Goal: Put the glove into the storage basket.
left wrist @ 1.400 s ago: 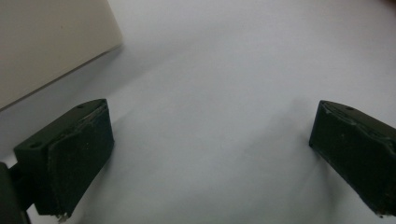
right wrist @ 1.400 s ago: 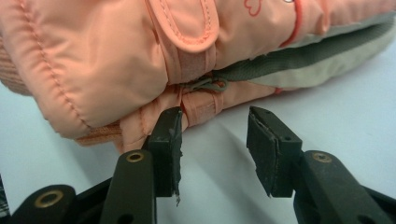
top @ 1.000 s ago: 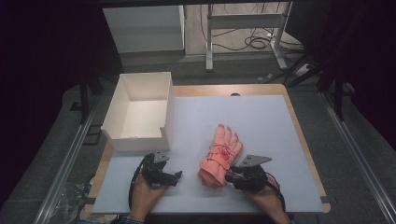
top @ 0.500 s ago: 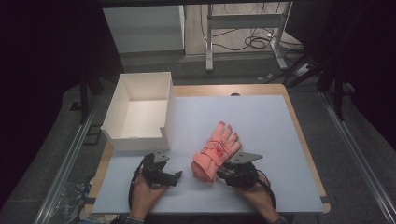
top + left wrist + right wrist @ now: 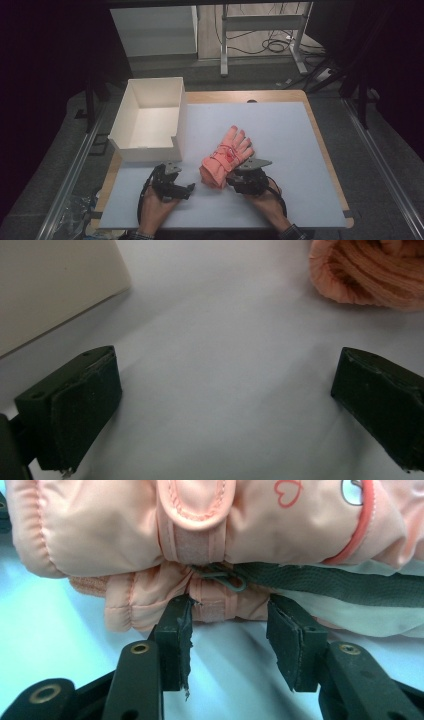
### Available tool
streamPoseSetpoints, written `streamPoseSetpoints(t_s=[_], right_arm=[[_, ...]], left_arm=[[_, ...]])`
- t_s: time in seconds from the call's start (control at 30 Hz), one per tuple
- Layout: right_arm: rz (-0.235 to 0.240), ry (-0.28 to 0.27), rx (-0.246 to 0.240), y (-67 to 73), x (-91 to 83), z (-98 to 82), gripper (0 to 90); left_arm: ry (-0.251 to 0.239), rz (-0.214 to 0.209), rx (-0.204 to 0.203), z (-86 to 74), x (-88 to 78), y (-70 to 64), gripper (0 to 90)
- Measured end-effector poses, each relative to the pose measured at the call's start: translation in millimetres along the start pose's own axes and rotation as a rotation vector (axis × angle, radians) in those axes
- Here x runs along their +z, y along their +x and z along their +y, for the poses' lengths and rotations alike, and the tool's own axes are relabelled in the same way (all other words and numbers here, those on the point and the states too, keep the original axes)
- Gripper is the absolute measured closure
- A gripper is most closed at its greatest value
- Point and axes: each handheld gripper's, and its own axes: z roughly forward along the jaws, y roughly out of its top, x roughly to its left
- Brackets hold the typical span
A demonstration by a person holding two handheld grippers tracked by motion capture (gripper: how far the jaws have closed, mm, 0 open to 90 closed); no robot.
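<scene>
White worktop (image 5: 300,130) is carrying a pink glove (image 5: 226,157) near its front edge. Right hand-held gripper (image 5: 227,620), jaws apart, is approaching the cuff; next, closing on it. Left hand-held gripper (image 5: 225,390) is resting, jaws apart.

Left hand-held gripper (image 5: 187,189) low, jaws wide apart, right hand-held gripper (image 5: 231,178) low, jaws partly open

Padded, smooth pink cloth gloves (image 5: 226,159) with a ribbed knit cuff lie on a matt table (image 5: 290,130).
</scene>
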Motion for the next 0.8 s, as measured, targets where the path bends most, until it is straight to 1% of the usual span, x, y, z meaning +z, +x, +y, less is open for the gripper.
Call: streamPoseSetpoints(t_s=[0.17, 0.33, 0.53, 0.67, 0.7, 0.73, 0.8], right_arm=[[0.005, 0.013, -0.019, 0.9, -2.5, -0.6, 48.2], [-0.016, 0.013, -0.026, -4.8, -13.2, -3.7, 45.6], [-0.065, 0.008, -0.012, -22.8, -32.8, -10.0, 40.7], [-0.124, 0.004, -0.005, -38.5, -45.9, -17.4, 35.3], [-0.134, 0.005, 0.002, -42.3, -48.8, -19.4, 33.8], [-0.142, 0.006, 0.007, -46.0, -51.3, -21.4, 32.2], [-0.159, 0.018, 0.015, -53.2, -55.9, -25.1, 29.2]], left_arm=[[0.006, 0.000, 0.000, 0.6, 0.0, -0.1, 0.0], [0.005, -0.002, 0.000, 0.5, 0.0, 0.1, 0.0], [0.001, -0.004, -0.003, 0.2, 0.0, 0.4, 0.0], [0.000, -0.009, -0.004, 0.2, -0.4, 0.7, 0.0], [-0.004, -0.009, -0.006, 0.3, -0.3, 0.2, 0.0], [-0.005, -0.011, 0.001, 0.3, -0.5, 0.2, 0.0], [-0.002, -0.029, 0.004, 1.1, -2.1, 0.4, 0.7]])
